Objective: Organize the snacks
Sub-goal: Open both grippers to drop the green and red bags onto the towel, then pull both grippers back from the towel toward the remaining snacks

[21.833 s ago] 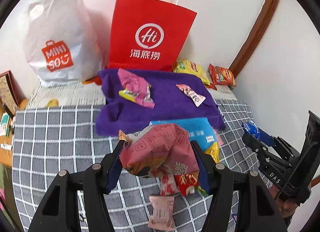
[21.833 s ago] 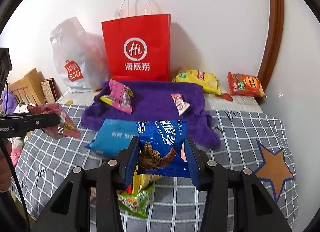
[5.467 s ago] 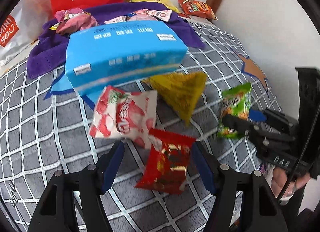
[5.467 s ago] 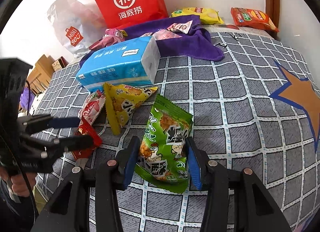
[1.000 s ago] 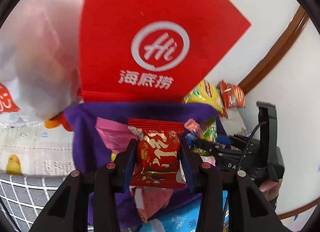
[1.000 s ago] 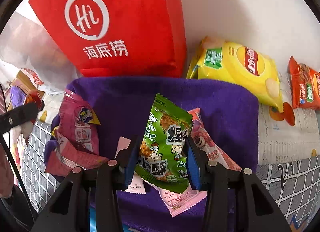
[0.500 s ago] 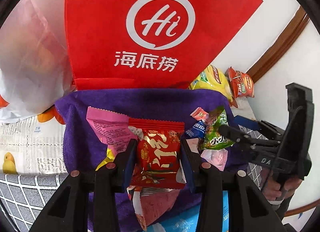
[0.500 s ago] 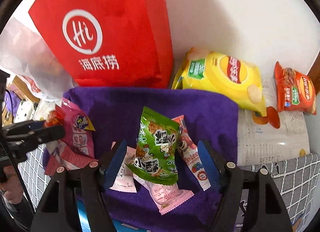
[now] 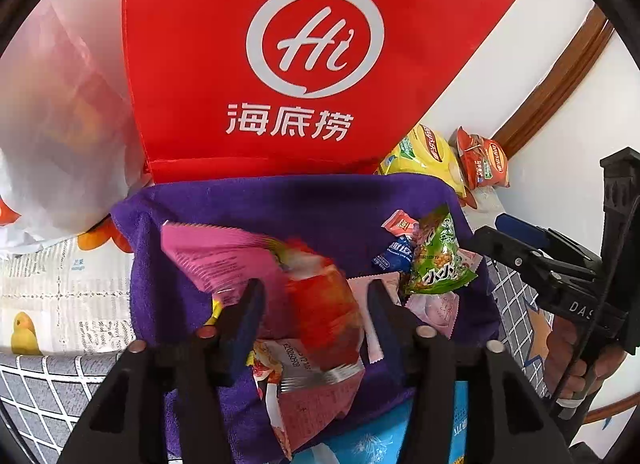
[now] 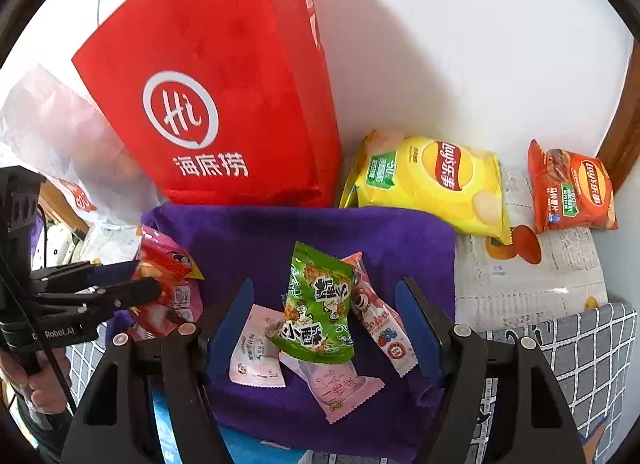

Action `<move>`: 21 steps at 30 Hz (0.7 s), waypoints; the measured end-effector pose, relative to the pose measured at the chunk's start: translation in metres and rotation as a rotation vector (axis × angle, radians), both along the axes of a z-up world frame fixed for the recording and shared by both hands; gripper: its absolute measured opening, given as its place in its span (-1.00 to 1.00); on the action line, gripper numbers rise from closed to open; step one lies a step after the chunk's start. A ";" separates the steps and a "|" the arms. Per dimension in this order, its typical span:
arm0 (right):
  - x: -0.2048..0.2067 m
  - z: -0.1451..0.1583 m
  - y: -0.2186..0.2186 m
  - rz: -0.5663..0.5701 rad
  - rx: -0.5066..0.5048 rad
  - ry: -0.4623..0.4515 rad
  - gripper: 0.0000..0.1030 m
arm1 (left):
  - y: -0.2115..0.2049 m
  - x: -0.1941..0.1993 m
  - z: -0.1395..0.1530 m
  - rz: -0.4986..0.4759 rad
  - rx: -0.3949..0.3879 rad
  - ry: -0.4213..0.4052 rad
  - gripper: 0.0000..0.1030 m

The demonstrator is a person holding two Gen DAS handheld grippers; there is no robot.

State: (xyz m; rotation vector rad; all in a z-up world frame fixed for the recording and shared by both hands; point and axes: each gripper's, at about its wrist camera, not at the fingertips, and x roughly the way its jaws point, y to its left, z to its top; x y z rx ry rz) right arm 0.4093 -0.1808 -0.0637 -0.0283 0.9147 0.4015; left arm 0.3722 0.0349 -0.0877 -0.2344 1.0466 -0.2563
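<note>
Snacks lie on the purple towel (image 10: pixel 360 232): the green packet (image 10: pixel 320 304) between the wide-open right tool (image 10: pixel 324 324), untouched, the red packet (image 9: pixel 324 308) (blurred) between the left tool (image 9: pixel 312 304), whose jaws have just been opening.

Green snack packet (image 10: pixel 320 304) with black-and-white lettering lies between the blue-padded fingers (image 10: pixel 230 324) on a purple towel (image 10: pixel 320 224). Pale pink wrappers (image 10: pixel 256 352) beside it. Beyond the fingertips — red bag (image 10: pixel 224 84) with white logo, yellow chip bag (image 10: pixel 432 184), orange-red chip bag (image 10: pixel 572 188).
</note>
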 end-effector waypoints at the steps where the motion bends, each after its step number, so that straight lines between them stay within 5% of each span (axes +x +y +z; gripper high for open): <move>1: -0.001 0.001 0.000 -0.004 0.004 -0.001 0.42 | 0.000 -0.001 0.002 -0.002 0.000 -0.003 0.11; 8: -0.018 0.018 -0.001 -0.041 0.003 -0.042 0.42 | 0.007 -0.014 0.025 0.003 -0.027 -0.060 0.33; 21: -0.104 0.030 -0.038 -0.167 -0.040 -0.061 0.42 | -0.005 -0.043 0.064 -0.026 -0.029 -0.135 0.34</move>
